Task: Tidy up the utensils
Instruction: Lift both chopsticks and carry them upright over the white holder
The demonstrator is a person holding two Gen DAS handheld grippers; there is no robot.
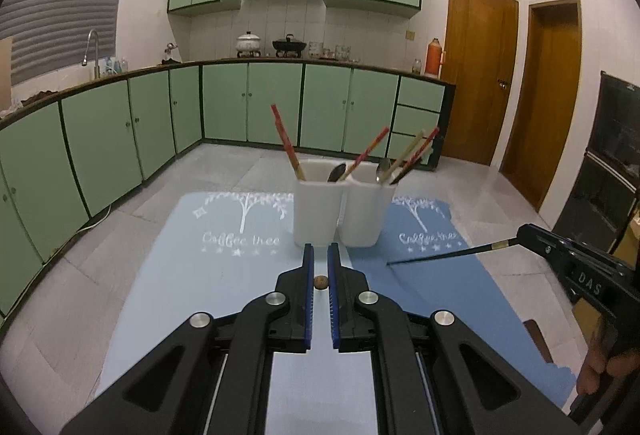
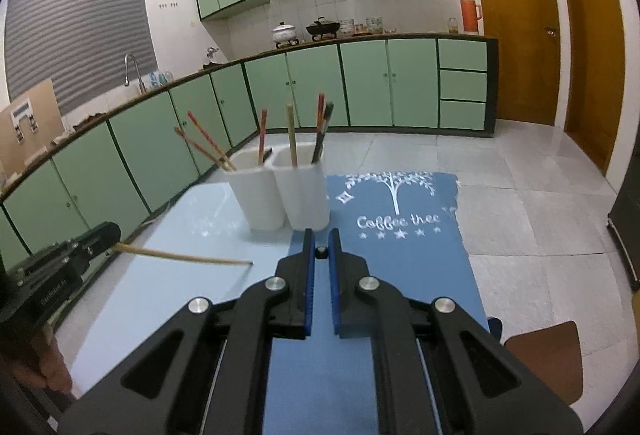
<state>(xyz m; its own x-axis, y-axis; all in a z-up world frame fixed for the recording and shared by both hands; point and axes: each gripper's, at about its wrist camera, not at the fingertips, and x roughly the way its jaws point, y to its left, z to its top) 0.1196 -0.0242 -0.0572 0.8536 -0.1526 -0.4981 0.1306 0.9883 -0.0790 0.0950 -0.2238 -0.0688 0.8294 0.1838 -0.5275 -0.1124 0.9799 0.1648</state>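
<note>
A tan chopstick (image 2: pixel 182 257) is pinched in the left gripper (image 1: pixel 321 255); a black chopstick (image 1: pixel 444 254) is pinched in the right gripper (image 2: pixel 321 239), both hovering just before the twin white holder (image 1: pixel 342 209) on the tabletop (image 1: pixel 208 275). Held only by their ends, the sticks could swivel, snag the rim, or tip the holder.

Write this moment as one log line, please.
left gripper: shut on tan chopstick | right gripper: shut on black chopstick | holder: ahead
</note>
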